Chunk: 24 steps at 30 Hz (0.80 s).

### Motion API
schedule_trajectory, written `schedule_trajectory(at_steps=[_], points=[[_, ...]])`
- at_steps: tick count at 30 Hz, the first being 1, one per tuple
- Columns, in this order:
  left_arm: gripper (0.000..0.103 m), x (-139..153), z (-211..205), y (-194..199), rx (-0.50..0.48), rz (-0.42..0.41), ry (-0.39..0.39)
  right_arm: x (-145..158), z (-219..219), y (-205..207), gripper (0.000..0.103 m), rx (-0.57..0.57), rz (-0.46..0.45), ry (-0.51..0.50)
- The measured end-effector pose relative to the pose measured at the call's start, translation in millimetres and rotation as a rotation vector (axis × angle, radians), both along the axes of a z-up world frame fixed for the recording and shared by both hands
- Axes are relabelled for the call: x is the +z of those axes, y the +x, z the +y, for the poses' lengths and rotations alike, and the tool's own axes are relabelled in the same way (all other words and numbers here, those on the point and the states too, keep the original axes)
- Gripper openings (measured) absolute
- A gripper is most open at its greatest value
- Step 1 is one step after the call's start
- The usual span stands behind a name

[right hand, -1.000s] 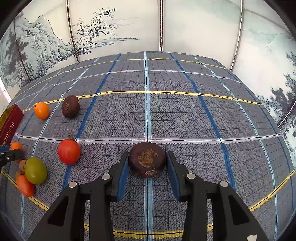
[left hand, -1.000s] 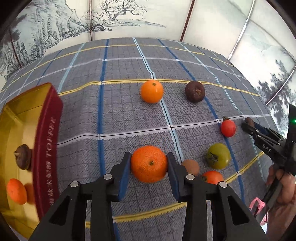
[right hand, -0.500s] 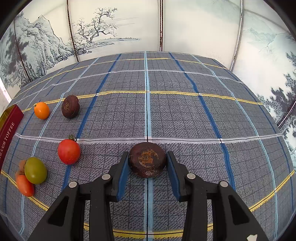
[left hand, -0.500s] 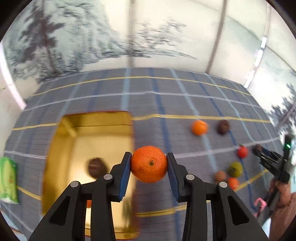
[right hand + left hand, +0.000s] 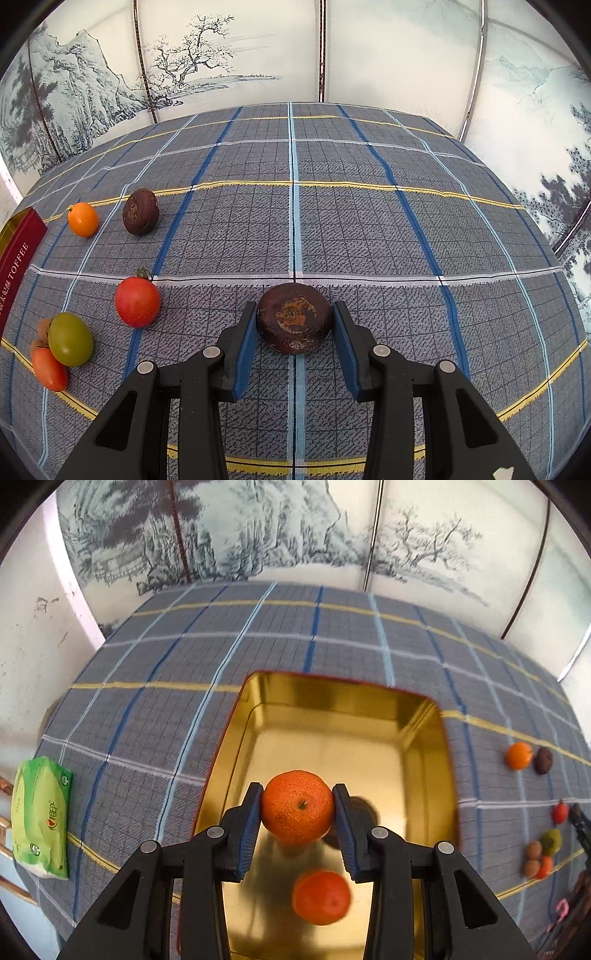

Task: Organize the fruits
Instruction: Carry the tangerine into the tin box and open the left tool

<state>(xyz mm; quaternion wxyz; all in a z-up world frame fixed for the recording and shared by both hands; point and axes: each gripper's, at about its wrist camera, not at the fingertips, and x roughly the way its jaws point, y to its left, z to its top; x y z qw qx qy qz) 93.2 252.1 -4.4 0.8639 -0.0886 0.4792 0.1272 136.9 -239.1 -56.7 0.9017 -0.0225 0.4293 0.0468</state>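
Observation:
My left gripper (image 5: 297, 814) is shut on a mandarin orange (image 5: 297, 805) and holds it above the open gold tin (image 5: 332, 701). A second mandarin (image 5: 321, 897) lies in the tin, and a dark fruit (image 5: 364, 814) shows partly behind the right finger. My right gripper (image 5: 293, 325) is shut on a dark brown round fruit (image 5: 293, 317), low over the cloth. On the cloth to its left lie a red tomato (image 5: 137, 302), a green tomato (image 5: 70, 339), a small orange (image 5: 83, 219) and another dark fruit (image 5: 140, 211).
A green tissue pack (image 5: 40, 816) lies at the table's left edge. The tin's red side marked TOFFEE (image 5: 16, 258) shows at the far left of the right wrist view. A long red tomato (image 5: 48, 363) and small brown fruits sit by the green tomato. Painted screens stand behind.
My left gripper has lifted the mandarin off the cloth and swung left until it is over the tin. The right gripper and its dark fruit have not moved.

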Motion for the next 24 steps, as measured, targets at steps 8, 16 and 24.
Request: schedule_trajectory(at_steps=[8,16,24], points=[[0.039,-25,5,5,-0.003,0.062,-0.005,0,0,0,0.038,0.0,0.0,0.0],[0.039,-38,5,4,-0.006,0.095,-0.009,0,0,0,0.038,0.0,0.0,0.0],[0.039,-42,1,2,-0.013,0.117,0.035,0,1,0,0.038,0.0,0.0,-0.001]])
